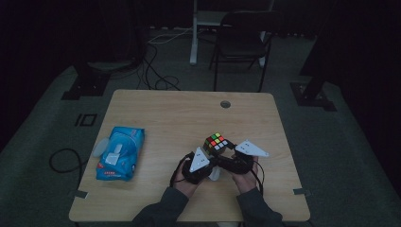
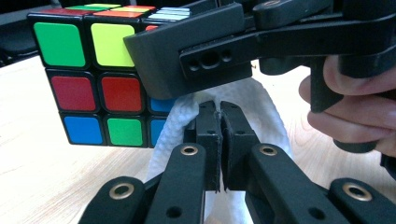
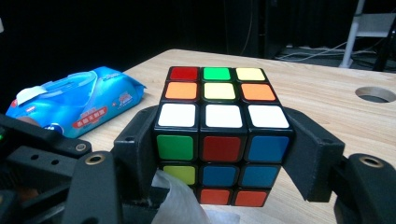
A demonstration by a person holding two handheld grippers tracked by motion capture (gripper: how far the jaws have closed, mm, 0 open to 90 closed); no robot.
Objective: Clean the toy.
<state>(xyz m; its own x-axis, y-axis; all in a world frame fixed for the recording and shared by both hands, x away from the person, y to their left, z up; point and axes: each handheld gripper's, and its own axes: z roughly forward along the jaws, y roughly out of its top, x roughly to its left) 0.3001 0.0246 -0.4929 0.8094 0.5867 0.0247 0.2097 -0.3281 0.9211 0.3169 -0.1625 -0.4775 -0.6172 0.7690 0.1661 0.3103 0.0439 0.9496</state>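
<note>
A scrambled puzzle cube (image 3: pixel 222 135) is held just above the wooden table (image 1: pixel 161 113), near its front middle. My right gripper (image 3: pixel 224 156) is shut on it, one black jaw on each side face. In the high view the cube (image 1: pixel 216 142) sits just ahead of both hands. My left gripper (image 2: pixel 219 112) is shut on a white wipe (image 2: pixel 261 102), which bunches up against the cube's lower side (image 2: pixel 93 84). A corner of that wipe (image 3: pixel 180 203) pokes up under the cube in the right gripper view. The left gripper (image 1: pixel 212 164) is close beside the right gripper (image 1: pixel 221 147).
A blue pack of wet wipes (image 1: pixel 118 153) lies on the table's left part, with its flap lifted. A round cable hole (image 1: pixel 225 104) is near the far edge. A black chair (image 1: pixel 241 42) and floor cables stand beyond the table.
</note>
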